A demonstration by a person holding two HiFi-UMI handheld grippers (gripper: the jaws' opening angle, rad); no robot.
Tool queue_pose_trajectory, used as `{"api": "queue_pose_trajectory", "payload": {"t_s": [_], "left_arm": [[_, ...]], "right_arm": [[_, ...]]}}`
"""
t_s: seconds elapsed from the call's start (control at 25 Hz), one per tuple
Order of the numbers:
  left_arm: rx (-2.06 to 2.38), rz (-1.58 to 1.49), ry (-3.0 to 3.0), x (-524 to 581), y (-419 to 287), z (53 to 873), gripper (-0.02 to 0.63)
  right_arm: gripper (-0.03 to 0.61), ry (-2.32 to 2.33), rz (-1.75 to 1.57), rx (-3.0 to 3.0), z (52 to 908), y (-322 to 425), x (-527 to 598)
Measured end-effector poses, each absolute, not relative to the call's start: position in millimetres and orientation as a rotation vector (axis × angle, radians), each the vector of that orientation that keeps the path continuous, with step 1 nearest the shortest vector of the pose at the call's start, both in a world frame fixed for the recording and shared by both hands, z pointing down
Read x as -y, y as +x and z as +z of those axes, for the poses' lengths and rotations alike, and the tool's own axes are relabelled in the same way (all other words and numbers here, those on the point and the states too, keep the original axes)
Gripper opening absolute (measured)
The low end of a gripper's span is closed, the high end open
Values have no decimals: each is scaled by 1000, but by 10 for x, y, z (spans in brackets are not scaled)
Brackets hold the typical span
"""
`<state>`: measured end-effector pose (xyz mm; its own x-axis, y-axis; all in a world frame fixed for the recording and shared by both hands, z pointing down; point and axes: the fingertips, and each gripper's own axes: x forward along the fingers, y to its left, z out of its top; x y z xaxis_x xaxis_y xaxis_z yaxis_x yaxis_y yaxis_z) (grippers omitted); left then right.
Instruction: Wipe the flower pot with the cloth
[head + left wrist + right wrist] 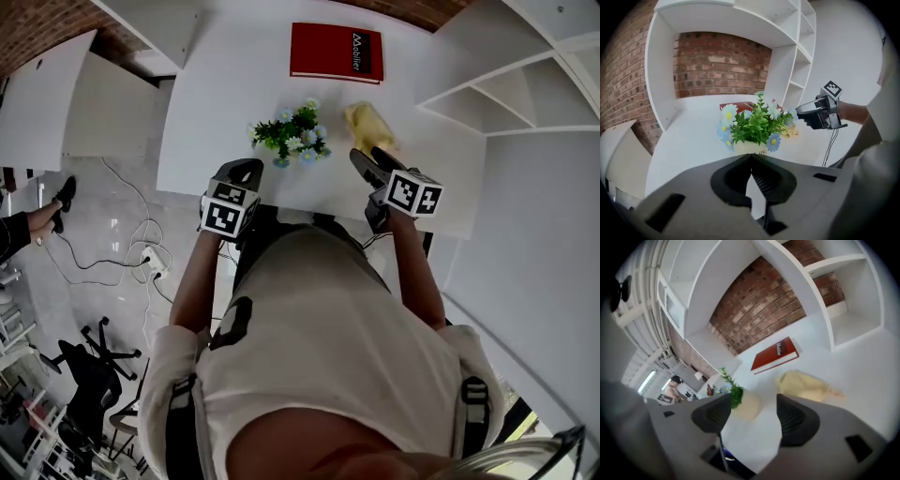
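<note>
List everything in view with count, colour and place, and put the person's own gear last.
table: one, white, centre of the head view
flower pot: one, cream, green leaves and blue-white flowers, middle of the table
cloth: one, yellow, crumpled right of the pot
book: one, red, table's far edge
shelves: one unit, white, right of table
cables: several, white and dark, floor at left
left gripper: one, grey, fingers shut, empty
right gripper: one, grey, fingers open, empty

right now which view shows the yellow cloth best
The right gripper view: the yellow cloth lies large and almost whole on the white table near the red book. The head view shows it small, its near edge behind the right gripper. The left gripper view shows only a sliver behind the flower pot.
</note>
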<state>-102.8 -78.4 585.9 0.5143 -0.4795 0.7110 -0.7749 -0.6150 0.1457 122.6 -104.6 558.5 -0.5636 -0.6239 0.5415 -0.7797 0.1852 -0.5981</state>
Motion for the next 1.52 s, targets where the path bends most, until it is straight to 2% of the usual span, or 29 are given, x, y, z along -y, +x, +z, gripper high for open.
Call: {"api": "queue_pose_trajectory", "payload": {"t_s": [0.16,0.36,0.4,0.48,0.52,0.76,1.08,1.2,1.36,1.52], "left_arm": [[1053,875,2347,769,-964,5731,21],[1058,883,2388,744,-848,5602,21],[1058,879,2397,740,-829,5563,21],[1061,865,2413,730,-788,5477,21],[1069,863,2417,723,-769,5441,21],[1115,815,2396,661,-579,5299,21],[1070,464,2383,508,-32,4947,21],[1080,410,2354,397,-65,4871,21],[1100,483,2351,250,-222,4962,21],[1073,485,2360,128,-328,5022,21]], "right_arm": [[291,1317,1412,2430,5226,1039,1029],[265,1280,1316,2475,5039,1100,923],[216,1267,1290,2471,5030,1115,886],[55,1220,1295,2506,4975,1109,807],[12,1176,1331,2550,4925,1083,764],[11,847,1538,2810,4553,942,521],[11,444,1616,2954,4335,920,130],[11,312,1694,2980,4253,887,41],[11,224,1676,2950,4262,661,-112],[11,291,1677,2944,4231,566,-140]]}}
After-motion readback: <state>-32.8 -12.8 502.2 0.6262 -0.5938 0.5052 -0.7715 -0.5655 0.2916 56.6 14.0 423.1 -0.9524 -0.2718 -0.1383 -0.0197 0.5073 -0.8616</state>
